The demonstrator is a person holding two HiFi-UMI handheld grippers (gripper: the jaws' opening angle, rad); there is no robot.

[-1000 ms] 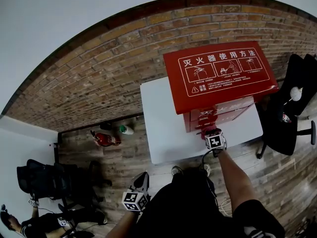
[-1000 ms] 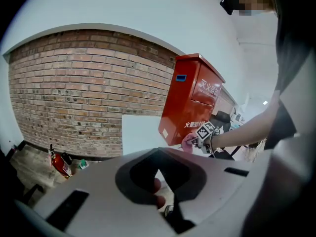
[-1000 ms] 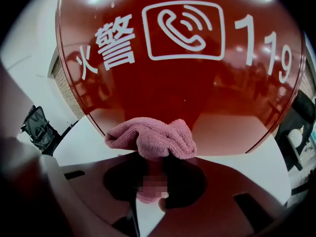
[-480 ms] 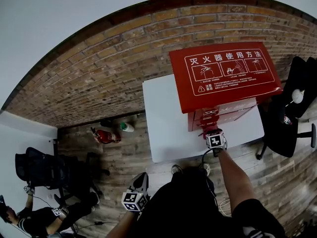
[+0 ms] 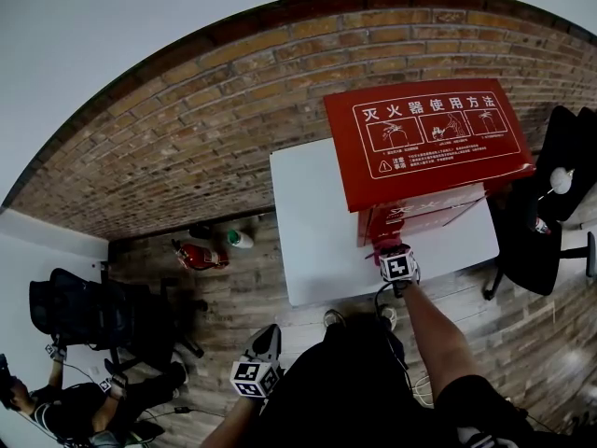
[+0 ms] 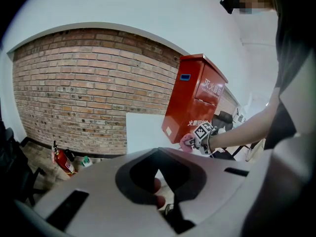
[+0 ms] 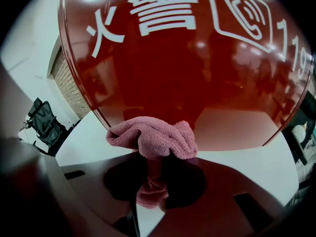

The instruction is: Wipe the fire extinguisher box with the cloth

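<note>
Cloth: pink terry is bunching out ahead of the right gripper, with its folded mass lying against the low part of the fire extinguisher box, on the glossy front just above the line where the box meets the tabletop.
Right jaws: they are clamping tight on the cloth's tail, and the rest is spilling forward past their tips.
Right arm: it is reaching out over the tabletop's near edge toward the box's lower front, by its left corner.
Left gripper: it is hanging low beside the person's body, well clear of the tabletop; its jaws are closing together on nothing.
Box: it is standing on the right part of the white tabletop, toward the brick wall, and its red top panel with white printed instructions is jutting out past the front face.
Open room: the tabletop's left half is lying bare, and a narrow white strip is running between the box front and the near edge.
Floor: a red fire extinguisher and a green-capped bottle are sitting by the wall's foot, left of the tabletop.
Sides: one black office chair is standing far to the left, and another black chair is crowding the tabletop's right edge.
</note>
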